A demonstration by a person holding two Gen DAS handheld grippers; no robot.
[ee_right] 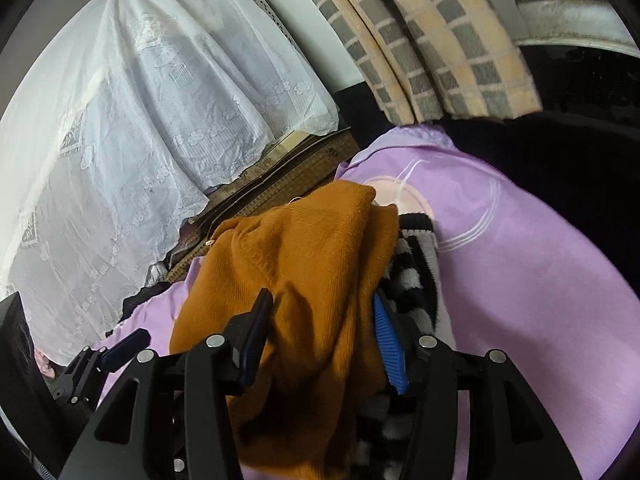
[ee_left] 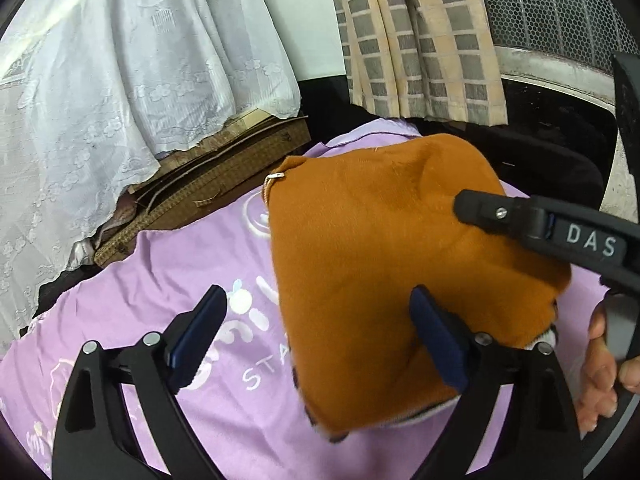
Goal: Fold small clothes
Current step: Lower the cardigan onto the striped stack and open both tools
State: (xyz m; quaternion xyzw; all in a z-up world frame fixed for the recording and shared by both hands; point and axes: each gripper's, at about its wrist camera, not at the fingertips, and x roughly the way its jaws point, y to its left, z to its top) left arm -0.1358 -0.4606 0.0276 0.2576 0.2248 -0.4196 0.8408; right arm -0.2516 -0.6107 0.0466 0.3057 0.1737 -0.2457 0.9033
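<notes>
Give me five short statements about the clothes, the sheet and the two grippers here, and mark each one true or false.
1. The orange garment lies on a lilac sheet. True.
2. The left gripper is clamped on the garment. False: its jaws stand wide apart, and only its right finger lies against the cloth.
3. Black-and-white striped fabric shows at the garment's edge. True.
4. The sheet is plain, with no print. False: it carries white lettering and circle patterns.
5. The right gripper hangs over bare sheet. False: the orange garment sits between its fingers.
</notes>
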